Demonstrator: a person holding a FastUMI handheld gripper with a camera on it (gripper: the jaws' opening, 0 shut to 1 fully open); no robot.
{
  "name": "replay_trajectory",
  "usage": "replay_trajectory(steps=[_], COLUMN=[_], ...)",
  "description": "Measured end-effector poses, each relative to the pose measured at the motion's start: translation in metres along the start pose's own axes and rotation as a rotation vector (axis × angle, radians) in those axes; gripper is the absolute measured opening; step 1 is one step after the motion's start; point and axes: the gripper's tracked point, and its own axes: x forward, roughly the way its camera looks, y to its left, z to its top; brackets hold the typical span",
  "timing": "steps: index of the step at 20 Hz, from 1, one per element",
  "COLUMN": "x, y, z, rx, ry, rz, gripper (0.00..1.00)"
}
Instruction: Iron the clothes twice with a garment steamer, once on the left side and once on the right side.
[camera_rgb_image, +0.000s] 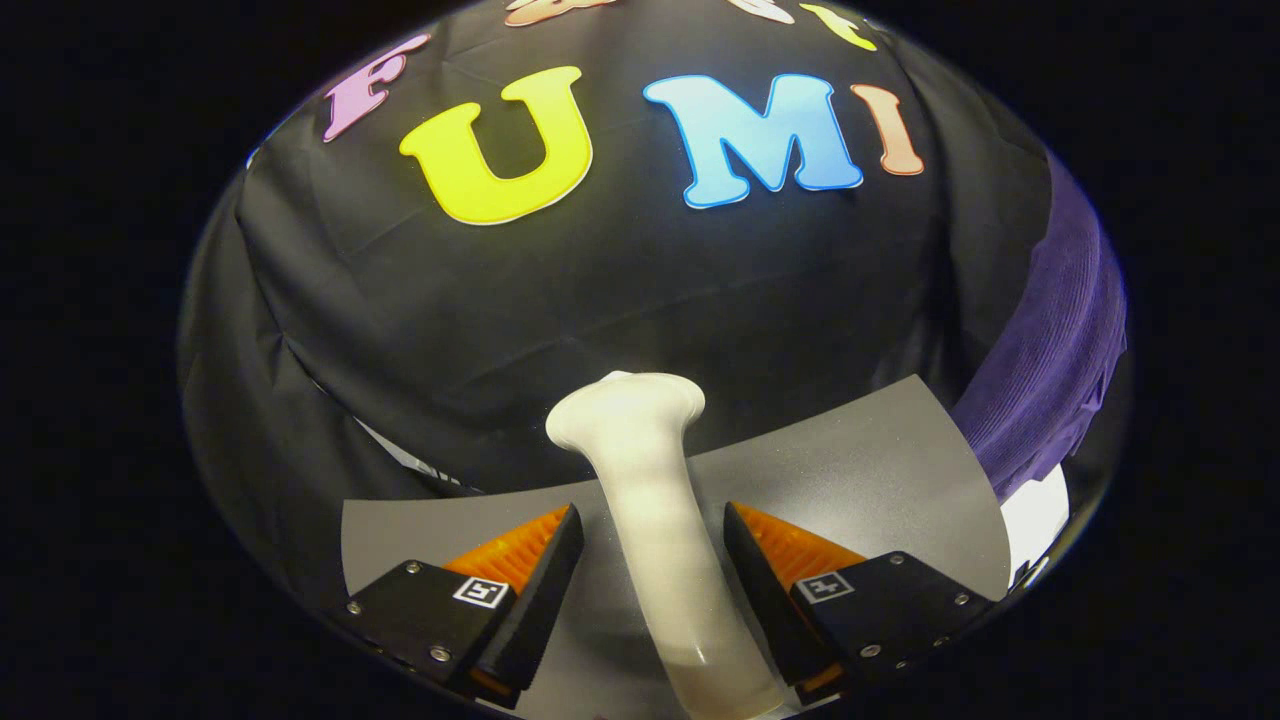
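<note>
Straddling steamer handle (665, 530), gripper (653, 530) jaws apart, base hidden

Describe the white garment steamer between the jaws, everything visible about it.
The garment steamer is a smooth, glossy off-white piece that looks like plastic: a long slim handle widening into a flared head at the far end. It runs straight ahead between the gripper's jaws, head beyond their tips, over a grey mat. The jaws flank the handle closely; whether both press on it cannot be told.

We're looking at a black cloth wall (620, 290), creased and softly lit. Below it a grey desk (860, 460); beyond its far corner, something white (1035, 515), perhaps floor.
</note>
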Motion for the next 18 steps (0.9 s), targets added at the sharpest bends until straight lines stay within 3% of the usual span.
replay_trajectory(steps=[1, 4, 7, 10, 12, 18], x=[0.001, -0.001, -0.002, -0.005, -0.005, -0.017], y=[-0.004, -0.006, -0.007, -0.006, -0.005, -0.007], z=[-0.002, -0.005, -0.008, -0.005, -0.001, 0.004], rx=[0.000, -0.077, -0.188, -0.173, -0.172, -0.192], ry=[0.006, 0.001, 0.001, -0.006, -0.028, -0.115], rz=[-0.033, -0.070, -0.071, -0.064, -0.052, -0.018], gripper=[0.86, 0.63, 0.53, 0.41, 0.36, 0.35])
